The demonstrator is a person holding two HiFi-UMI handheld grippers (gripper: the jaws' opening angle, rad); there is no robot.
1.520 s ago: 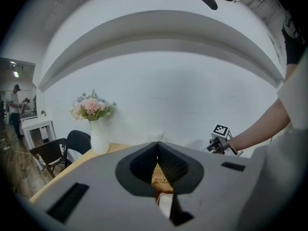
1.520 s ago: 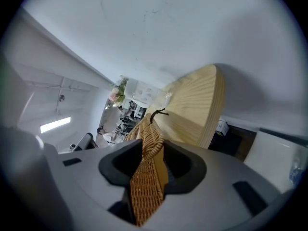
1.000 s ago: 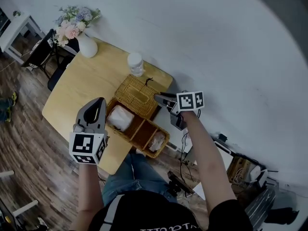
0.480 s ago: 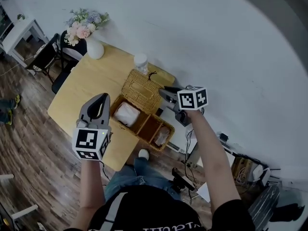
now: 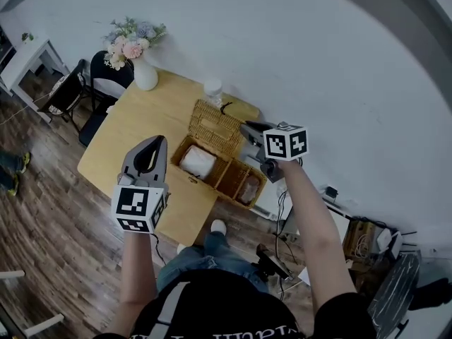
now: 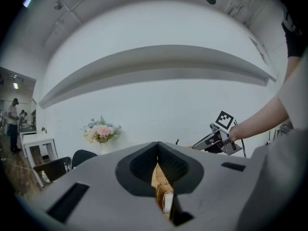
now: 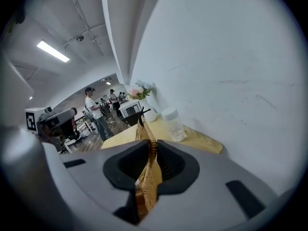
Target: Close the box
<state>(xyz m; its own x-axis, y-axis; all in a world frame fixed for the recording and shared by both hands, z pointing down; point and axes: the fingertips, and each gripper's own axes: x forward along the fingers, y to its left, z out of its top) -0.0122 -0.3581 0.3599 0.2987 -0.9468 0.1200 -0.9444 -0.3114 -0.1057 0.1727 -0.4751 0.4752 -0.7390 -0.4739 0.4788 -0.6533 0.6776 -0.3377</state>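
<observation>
— Where is it?
— The open tan wicker box point(image 5: 205, 186) sits on the pale wooden table point(image 5: 134, 129); its flat woven lid point(image 5: 214, 121) is tipped back, and the right gripper point(image 5: 247, 127) is clamped on its edge, jaws just been closing; the left gripper point(image 5: 159, 141) has its jaws together, empty.
— Handling?
— Probably light, stiff (hinge likely flimsy) — hold the free edge; no legible writing.

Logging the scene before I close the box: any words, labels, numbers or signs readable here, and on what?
No readable text anywhere.
Cubes on the left gripper and right gripper: black-and-white square markers only, no letters.
Print on the shirt, at the head view's bottom edge: cut off, unreadable.
The jar and wicker box: no label visible.
</observation>
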